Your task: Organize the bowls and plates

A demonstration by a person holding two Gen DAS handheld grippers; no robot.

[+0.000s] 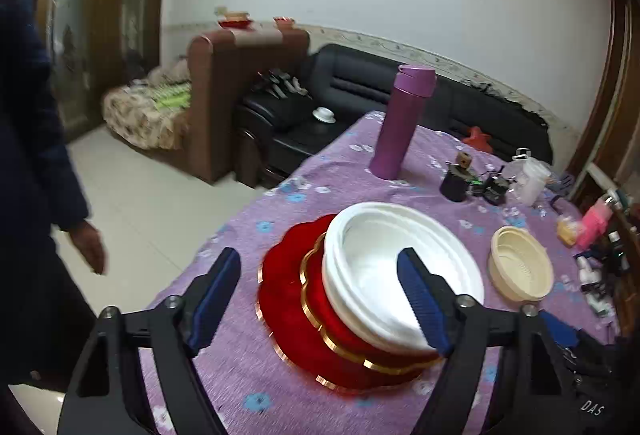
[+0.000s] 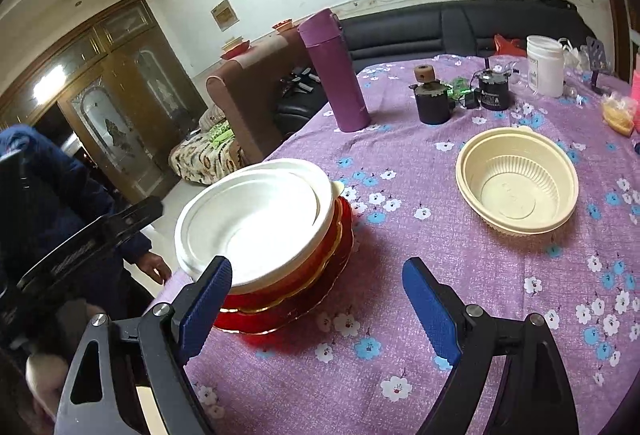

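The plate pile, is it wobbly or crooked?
A bit. The white bowls sit off-centre on the red plates, leaning toward the table's edge. The cream bowl still sits alone, not stacked.

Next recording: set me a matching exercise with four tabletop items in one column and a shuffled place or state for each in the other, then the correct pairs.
Items:
1. white bowl
2. cream bowl
3. purple flask
4. red plates

Descriptions:
A. stands upright, lid on
B. sits alone on the tablecloth
C. bottom of the stack, gold-edged
D. top of the stack

Pairs: 1-D, 2-B, 3-A, 4-C
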